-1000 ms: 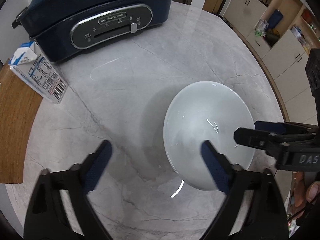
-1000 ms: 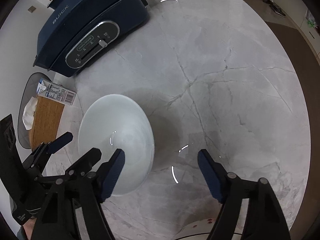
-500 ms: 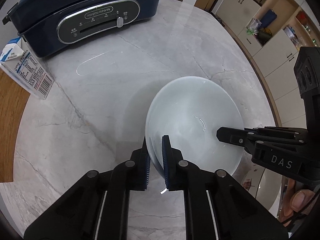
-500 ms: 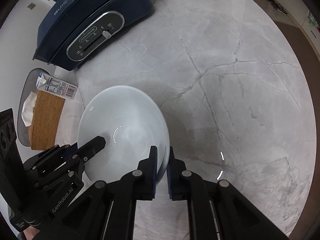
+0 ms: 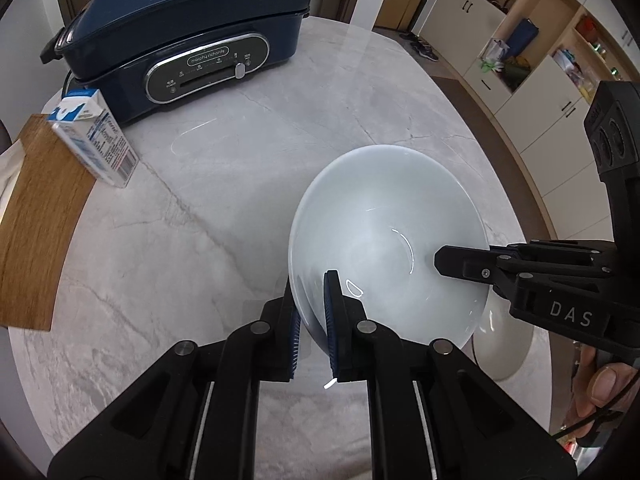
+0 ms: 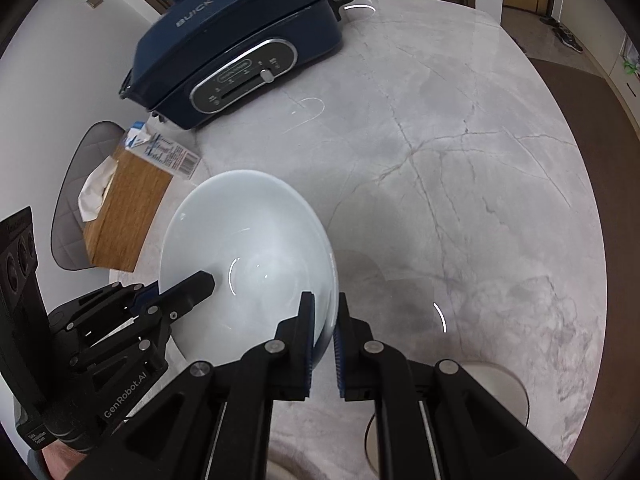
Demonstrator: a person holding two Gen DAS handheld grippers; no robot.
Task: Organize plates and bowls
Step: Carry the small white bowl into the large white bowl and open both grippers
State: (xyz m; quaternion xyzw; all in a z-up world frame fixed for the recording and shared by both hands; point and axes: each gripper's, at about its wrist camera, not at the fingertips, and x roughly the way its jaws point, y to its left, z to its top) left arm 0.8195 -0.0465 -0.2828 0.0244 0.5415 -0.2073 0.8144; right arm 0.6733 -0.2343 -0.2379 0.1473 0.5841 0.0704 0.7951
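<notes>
Both my jaws have just closed on the bowl [image 5: 384,240] rim, left gripper [image 5: 314,320] near side, right gripper [image 6: 324,340] opposite. Bowl has come up off the tabletop [image 5: 240,160]; grasp done, next is carrying it to the plate [image 6: 500,384] beside.

Left tool [image 5: 314,312]: pointing steeply down, blue pads clamped on the near rim of the white bowl [image 5: 384,236], one pad inside the bowl, one outside. Right tool [image 6: 323,334]: same steep pitch, pads pinched on the bowl's opposite rim. Fingers of a hand [image 5: 602,386] wrap the right tool's handle, right of the bowl.
</notes>
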